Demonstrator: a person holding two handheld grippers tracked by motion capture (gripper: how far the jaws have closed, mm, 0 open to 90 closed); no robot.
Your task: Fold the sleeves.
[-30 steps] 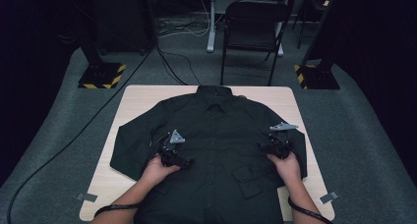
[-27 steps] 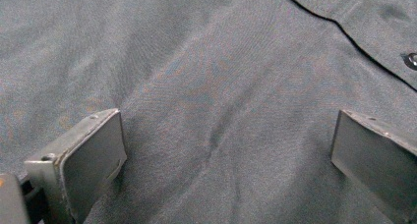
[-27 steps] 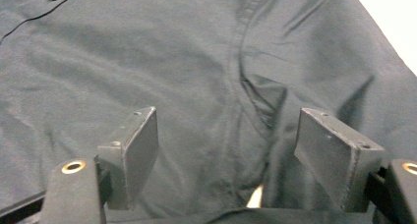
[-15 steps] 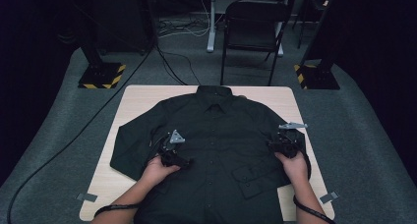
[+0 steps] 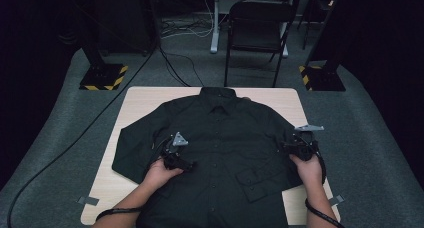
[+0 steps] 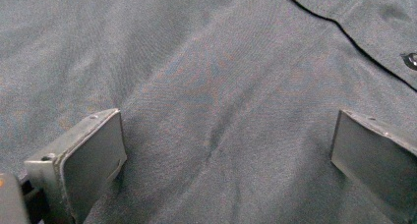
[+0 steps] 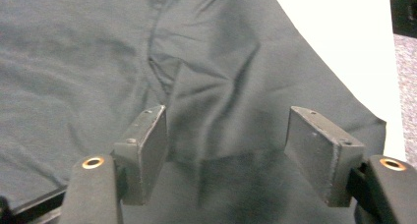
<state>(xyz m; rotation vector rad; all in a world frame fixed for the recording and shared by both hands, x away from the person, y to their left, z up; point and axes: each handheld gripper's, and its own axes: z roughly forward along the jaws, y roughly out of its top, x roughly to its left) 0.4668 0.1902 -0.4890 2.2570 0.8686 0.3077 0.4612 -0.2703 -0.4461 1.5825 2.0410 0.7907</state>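
Jaws of right gripper [image 7: 226,155] partly open, just been closing, straddling raised fold of dark cotton button-up shirt [image 5: 220,138] sleeve directly ahead; nothing gripped. Close squarely on fold, single layer only.

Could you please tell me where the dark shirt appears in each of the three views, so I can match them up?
High view: the dark shirt lies spread flat over the table, collar at the far edge.
Left gripper view: its cloth lies under the open jaws; the buttoned front runs at upper right.
Right gripper view: its creased cloth lies between the open jaws.
Shared landmark: the shirt's buttoned front.
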